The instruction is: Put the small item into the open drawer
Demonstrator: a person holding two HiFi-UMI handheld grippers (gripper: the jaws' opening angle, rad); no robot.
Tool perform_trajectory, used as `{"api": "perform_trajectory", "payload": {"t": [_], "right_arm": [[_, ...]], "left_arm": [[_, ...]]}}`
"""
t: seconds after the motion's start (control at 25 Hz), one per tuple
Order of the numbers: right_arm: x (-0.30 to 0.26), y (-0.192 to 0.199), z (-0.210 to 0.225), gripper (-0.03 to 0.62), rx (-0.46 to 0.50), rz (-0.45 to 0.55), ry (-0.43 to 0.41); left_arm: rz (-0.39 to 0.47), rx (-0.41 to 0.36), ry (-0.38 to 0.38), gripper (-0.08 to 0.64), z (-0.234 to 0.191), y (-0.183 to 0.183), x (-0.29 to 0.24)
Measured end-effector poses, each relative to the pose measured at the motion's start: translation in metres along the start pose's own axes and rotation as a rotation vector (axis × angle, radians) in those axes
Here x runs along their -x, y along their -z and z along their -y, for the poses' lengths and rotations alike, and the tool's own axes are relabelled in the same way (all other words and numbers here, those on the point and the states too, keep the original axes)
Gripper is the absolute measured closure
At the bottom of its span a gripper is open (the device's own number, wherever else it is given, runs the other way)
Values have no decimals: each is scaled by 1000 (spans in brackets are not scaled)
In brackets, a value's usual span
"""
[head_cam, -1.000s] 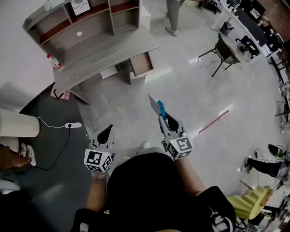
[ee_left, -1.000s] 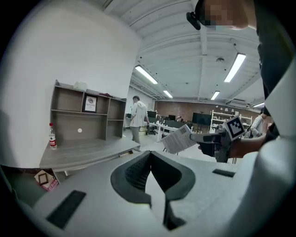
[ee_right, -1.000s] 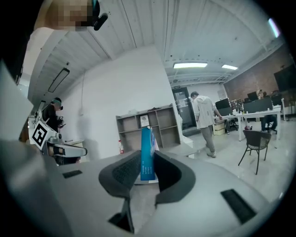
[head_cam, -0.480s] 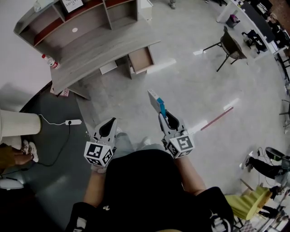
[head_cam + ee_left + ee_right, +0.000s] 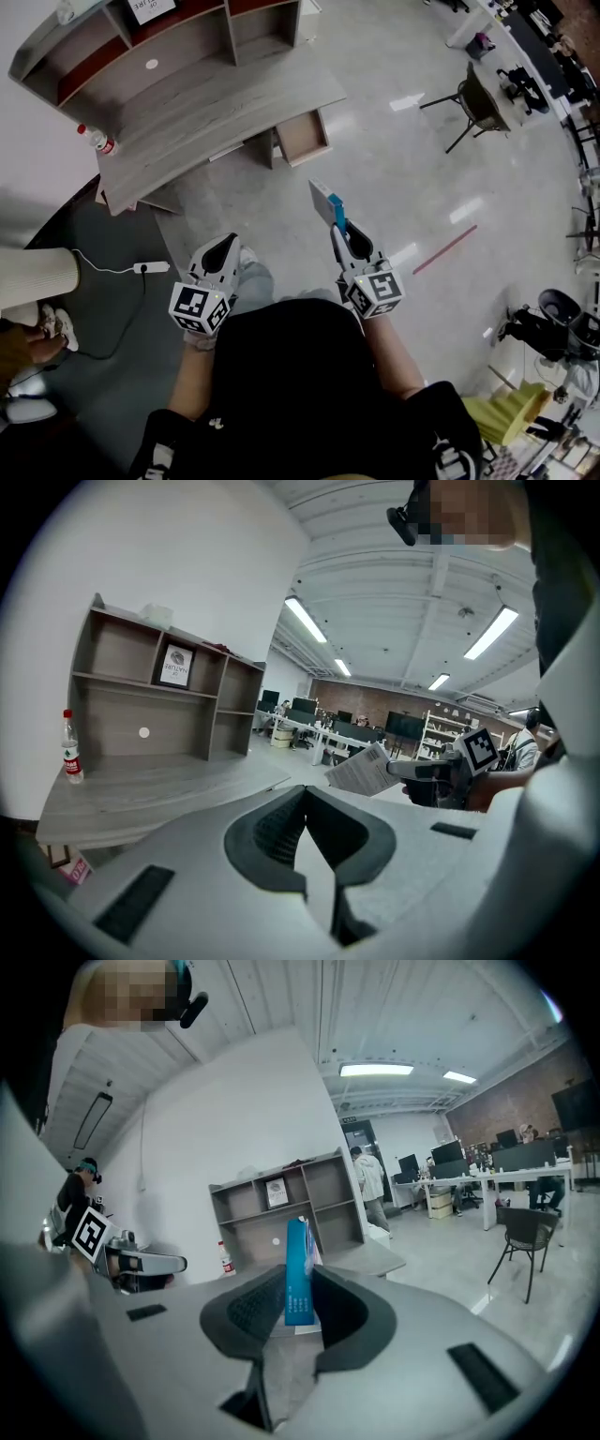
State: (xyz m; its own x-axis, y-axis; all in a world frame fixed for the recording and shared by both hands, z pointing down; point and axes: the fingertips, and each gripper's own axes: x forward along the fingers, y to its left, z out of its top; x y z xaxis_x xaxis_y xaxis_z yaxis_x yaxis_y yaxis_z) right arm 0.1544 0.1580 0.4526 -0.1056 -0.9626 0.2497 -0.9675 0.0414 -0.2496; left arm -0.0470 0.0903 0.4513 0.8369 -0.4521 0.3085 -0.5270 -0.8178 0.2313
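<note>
Slip risk — small box [image 5: 324, 201], pinched by its lower end in my right gripper [image 5: 338, 229] and well apart from the open drawer [image 5: 303, 137] under the bench [image 5: 216, 98], could pivot loose on approach; left gripper [image 5: 221, 249] pressed together, empty.

Large open-plan office with a workshop feel. Polished grey concrete floor [image 5: 403, 159]. Rows of white desks [image 5: 497, 1177] carry monitors [image 5: 450, 1152], and a black chair [image 5: 473, 98] stands loose. Strip lights [image 5: 305, 621] hang on a white ceiling. Brick back wall [image 5: 525, 1101], storage racks [image 5: 442, 731]. By the near wall stands a grey bench [image 5: 216, 103] with a shelf unit [image 5: 169, 47] and a drawer [image 5: 304, 137].
</note>
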Motion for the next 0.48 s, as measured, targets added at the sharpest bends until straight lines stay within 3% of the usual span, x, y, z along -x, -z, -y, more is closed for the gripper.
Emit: {"api": "perform_trajectory", "payload": {"t": [0.48], "right_arm": [[-136,-10,-16,494,-32,-38,93]], "left_arm": [[-32,-32,71,558,-134,-39,-25]]}}
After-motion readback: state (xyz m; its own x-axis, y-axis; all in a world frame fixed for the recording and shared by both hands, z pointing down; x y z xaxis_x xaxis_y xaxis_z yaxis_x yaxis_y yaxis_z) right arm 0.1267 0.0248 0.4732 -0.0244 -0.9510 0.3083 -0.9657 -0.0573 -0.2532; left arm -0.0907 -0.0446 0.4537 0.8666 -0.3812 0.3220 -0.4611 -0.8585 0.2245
